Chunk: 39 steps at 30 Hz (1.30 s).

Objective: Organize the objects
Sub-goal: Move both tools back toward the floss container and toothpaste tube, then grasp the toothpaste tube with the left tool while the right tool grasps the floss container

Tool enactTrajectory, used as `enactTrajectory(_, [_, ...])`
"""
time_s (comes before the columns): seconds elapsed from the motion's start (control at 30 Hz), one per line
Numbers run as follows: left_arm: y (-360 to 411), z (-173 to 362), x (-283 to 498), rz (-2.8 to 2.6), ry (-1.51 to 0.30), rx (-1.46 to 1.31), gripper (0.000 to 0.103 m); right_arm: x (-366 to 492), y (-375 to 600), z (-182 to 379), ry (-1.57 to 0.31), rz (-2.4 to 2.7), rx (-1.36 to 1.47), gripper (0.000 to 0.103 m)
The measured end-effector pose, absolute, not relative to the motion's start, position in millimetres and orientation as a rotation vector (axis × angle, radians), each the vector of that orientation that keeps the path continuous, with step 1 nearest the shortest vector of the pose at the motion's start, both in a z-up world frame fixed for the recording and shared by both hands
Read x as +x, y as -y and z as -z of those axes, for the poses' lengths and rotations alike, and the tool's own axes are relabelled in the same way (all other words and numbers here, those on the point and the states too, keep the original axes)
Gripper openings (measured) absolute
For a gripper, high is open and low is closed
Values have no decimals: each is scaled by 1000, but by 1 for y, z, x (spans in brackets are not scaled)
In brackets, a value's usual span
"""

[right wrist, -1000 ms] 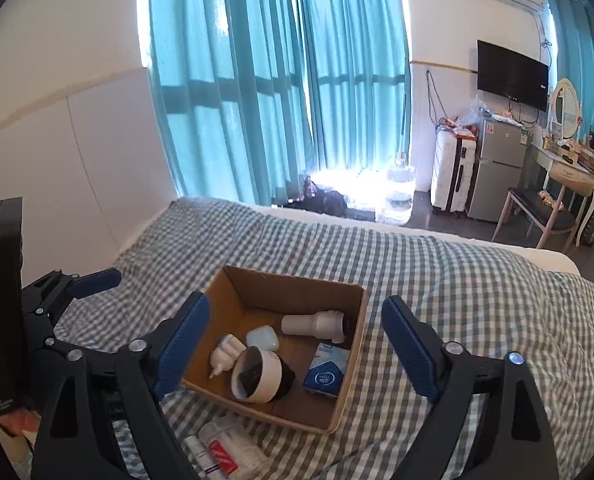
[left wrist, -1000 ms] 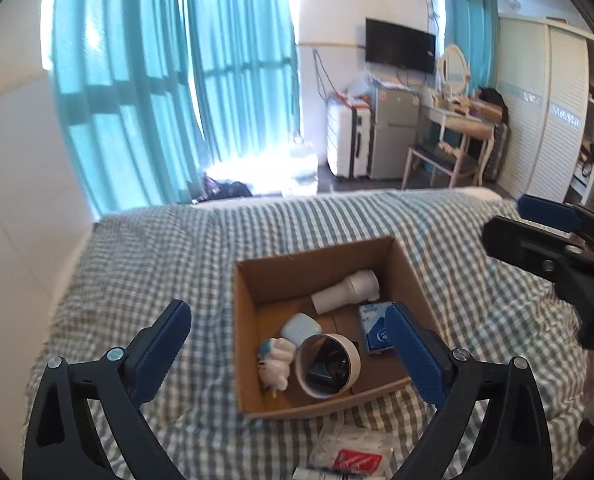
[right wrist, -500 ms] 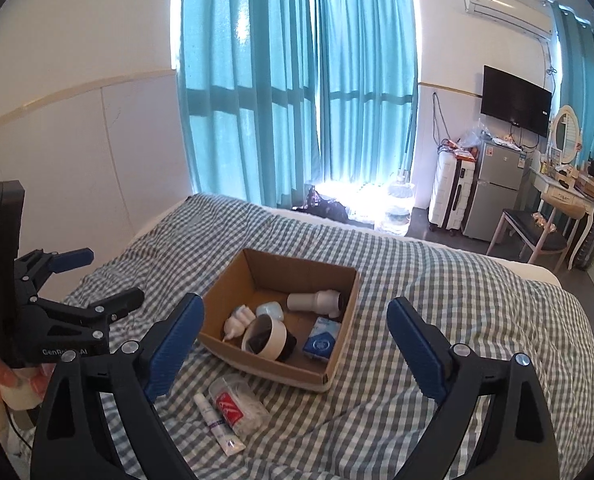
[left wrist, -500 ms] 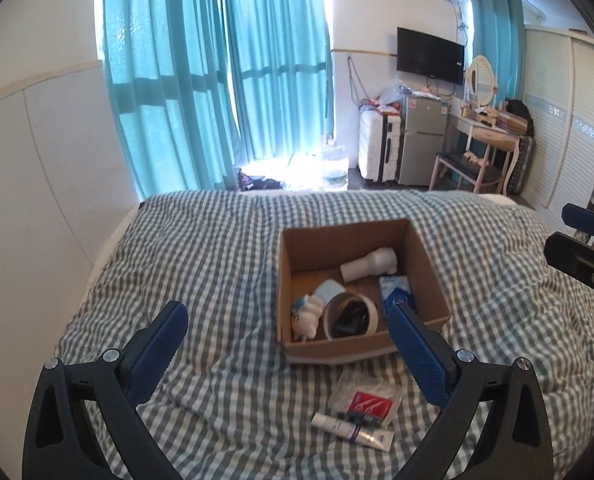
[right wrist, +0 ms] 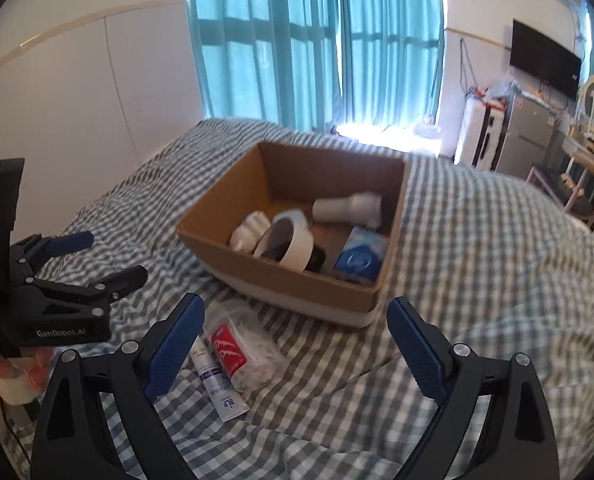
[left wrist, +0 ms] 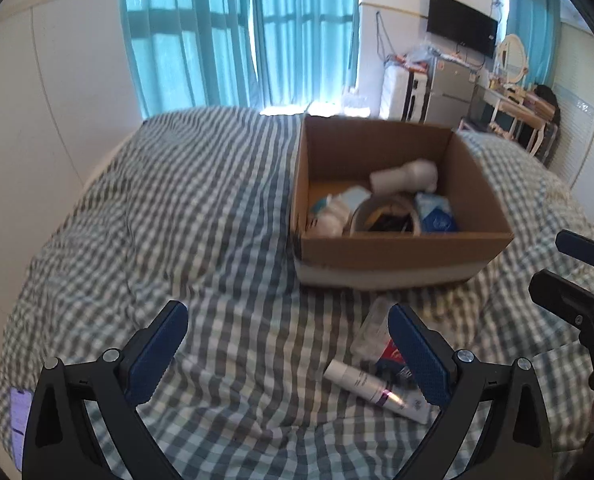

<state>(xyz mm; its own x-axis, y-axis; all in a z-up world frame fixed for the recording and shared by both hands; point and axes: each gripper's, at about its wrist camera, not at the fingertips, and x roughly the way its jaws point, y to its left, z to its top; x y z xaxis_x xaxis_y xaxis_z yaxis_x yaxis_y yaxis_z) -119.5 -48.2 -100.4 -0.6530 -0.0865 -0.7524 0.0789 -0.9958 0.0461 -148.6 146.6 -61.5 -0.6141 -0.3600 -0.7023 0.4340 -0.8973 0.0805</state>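
A cardboard box [left wrist: 401, 256] [right wrist: 297, 284] sits on a checked bedspread. It holds a white bottle [left wrist: 403, 176] [right wrist: 347, 208], a tape roll [left wrist: 385, 216] [right wrist: 287, 242], a blue packet [left wrist: 437, 218] [right wrist: 361, 256] and a small white figure [right wrist: 251, 232]. In front of the box lie a white tube [left wrist: 377, 392] [right wrist: 219, 380] and a clear bag with a red label [left wrist: 377, 336] [right wrist: 241, 348]. My left gripper [left wrist: 289, 354] is open and empty, low over the bed, left of the tube. My right gripper [right wrist: 293, 350] is open and empty, above the bag and tube.
The checked bedspread [left wrist: 197, 216] covers the bed, with a white wall panel [right wrist: 97, 100] on the left. Teal curtains [right wrist: 317, 40], a fridge [right wrist: 529, 136], a TV [left wrist: 463, 24] and a desk with chair stand beyond the bed. A purple item [left wrist: 17, 408] lies at the bed's left edge.
Both grippers have come down and closer to the bed. The box, the tube and the bag now look much larger and nearer. Both grippers stayed open.
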Motion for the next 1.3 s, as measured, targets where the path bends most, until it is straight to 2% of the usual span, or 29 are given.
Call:
enactTrajectory(0.27, [71, 162, -121, 2607, -43, 1390, 103, -168, -103, 122, -262, 2326, 1127, 93])
enactTrajectory(0.5, [86, 178, -127, 2489, -103, 1434, 103, -195, -83, 164, -257, 2212, 1258, 93])
enactTrajectory(0.73, [86, 186, -130, 2481, -126, 1473, 103, -195, -76, 175, -262, 2155, 1306, 92])
enactTrajectory(0.77, [85, 186, -129, 2485, -127, 1473, 103, -194, -74, 177, -278, 2149, 1312, 91])
enactTrajectory(0.87, [83, 188, -132, 2480, -130, 1498, 103, -191, -68, 181, -318, 2134, 1318, 78])
enactTrajectory(0.9, [82, 189, -132, 2476, -131, 1504, 103, -189, -66, 182, -334, 2127, 1318, 70])
enactTrajectory(0.93, [82, 189, -132, 2476, -134, 1509, 103, -187, -64, 182, -355, 2134, 1311, 67])
enactTrajectory(1.13, [73, 180, -124, 2508, -116, 1483, 103, -167, -75, 171, -365, 2194, 1287, 66])
enactTrajectory(1.3, [49, 171, -119, 2551, -21, 1480, 103, -146, -107, 147, -322, 2321, 1254, 66])
